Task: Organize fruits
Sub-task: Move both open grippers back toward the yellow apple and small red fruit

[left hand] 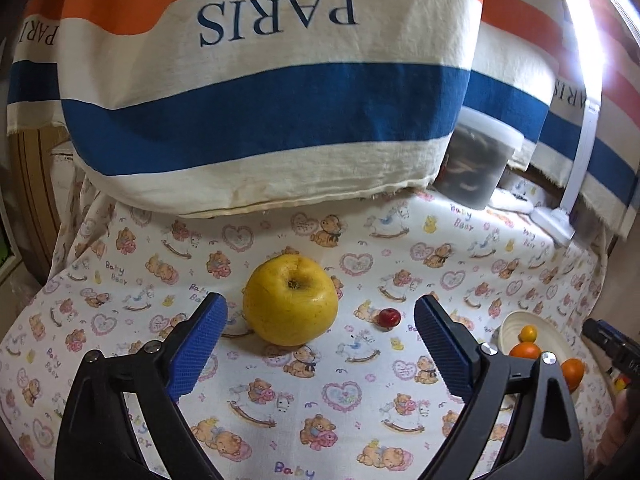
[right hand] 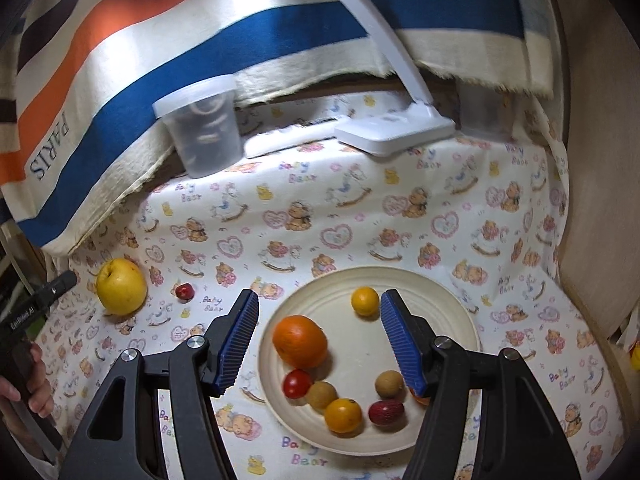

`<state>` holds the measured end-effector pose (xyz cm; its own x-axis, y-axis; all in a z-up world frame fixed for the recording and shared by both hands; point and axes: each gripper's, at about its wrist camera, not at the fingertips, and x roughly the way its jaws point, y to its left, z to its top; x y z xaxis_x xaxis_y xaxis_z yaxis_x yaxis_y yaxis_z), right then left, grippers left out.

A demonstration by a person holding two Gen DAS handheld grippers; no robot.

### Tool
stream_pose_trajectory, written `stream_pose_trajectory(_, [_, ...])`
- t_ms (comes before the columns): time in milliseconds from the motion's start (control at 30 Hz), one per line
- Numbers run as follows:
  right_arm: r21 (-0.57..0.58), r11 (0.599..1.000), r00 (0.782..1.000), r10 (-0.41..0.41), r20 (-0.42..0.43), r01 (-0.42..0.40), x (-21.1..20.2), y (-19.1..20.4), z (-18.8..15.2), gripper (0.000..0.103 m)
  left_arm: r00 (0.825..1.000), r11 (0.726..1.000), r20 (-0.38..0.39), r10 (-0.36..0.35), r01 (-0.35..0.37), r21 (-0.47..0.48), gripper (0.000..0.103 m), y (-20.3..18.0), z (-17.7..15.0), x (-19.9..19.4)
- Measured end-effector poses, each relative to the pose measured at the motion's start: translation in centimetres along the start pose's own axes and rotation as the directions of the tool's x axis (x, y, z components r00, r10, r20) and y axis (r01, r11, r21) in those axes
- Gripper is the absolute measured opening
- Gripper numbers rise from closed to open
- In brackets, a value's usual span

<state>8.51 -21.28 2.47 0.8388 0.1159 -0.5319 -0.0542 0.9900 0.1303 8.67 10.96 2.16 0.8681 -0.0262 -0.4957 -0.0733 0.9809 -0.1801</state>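
A large yellow apple (left hand: 291, 300) sits on the bear-print cloth, just ahead of my open, empty left gripper (left hand: 320, 316) and a little left of its centre. A small red fruit (left hand: 389, 317) lies to the apple's right. Both show in the right wrist view, the apple (right hand: 121, 287) and the red fruit (right hand: 185, 291) at far left. My right gripper (right hand: 318, 308) is open and empty above a cream plate (right hand: 452, 300). The plate holds an orange (right hand: 300, 341), a small yellow-orange fruit (right hand: 365, 301) and several other small fruits. The plate also shows in the left wrist view (left hand: 516, 320).
A striped "PARIS" towel (left hand: 260, 100) hangs along the back. A lidded plastic tub (right hand: 204, 128) and a white desk lamp base (right hand: 394, 132) stand at the back of the table. The left gripper's handle and hand (right hand: 28, 328) show at the left edge.
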Motion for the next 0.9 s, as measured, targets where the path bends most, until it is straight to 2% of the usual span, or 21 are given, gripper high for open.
stream_pose_trajectory(233, [-0.028,0.999,1.0,0.018,0.019,-0.017,-0.5,2.6,0.6,0.065,0.999,0.999,0.022,0.025,-0.026,0.038,0.094,-0.5,0.2,-0.4])
stream_pose_trajectory(300, [-0.046,0.999,1.0,0.02,0.018,-0.019,-0.3,3.3,0.8,0.065,1.0,1.0,0.016,-0.001,0.0,0.031,0.094,-0.5,0.3,-0.6])
stream_pose_trajectory(400, [-0.059,0.998,1.0,0.022,0.018,-0.021,-0.1,4.2,1.0,0.065,0.999,0.998,0.009,-0.053,0.053,-0.015,0.094,0.1,0.7,-1.0])
stream_pose_trajectory(533, [-0.058,0.997,0.999,0.05,0.001,-0.05,0.8,5.3,1.4,0.065,0.999,0.998,0.012,-0.032,0.032,-0.051,0.094,1.1,1.0,-1.1])
stream_pose_trajectory(700, [-0.096,0.991,0.995,0.092,-0.044,-0.096,2.8,8.2,1.5,0.065,0.999,0.988,-0.05,-0.013,0.005,-0.156,0.094,3.6,1.0,0.4])
stream_pose_trajectory(833, [-0.13,0.978,0.981,0.148,-0.125,-0.164,5.8,11.4,1.1,0.066,0.995,0.967,-0.099,0.015,-0.04,-0.252,0.094,6.0,0.8,1.6])
stream_pose_trajectory(900, [-0.118,0.97,0.964,0.188,-0.188,-0.212,7.8,12.9,0.9,0.066,0.993,0.951,-0.121,0.019,-0.055,-0.304,0.094,7.4,0.7,2.1])
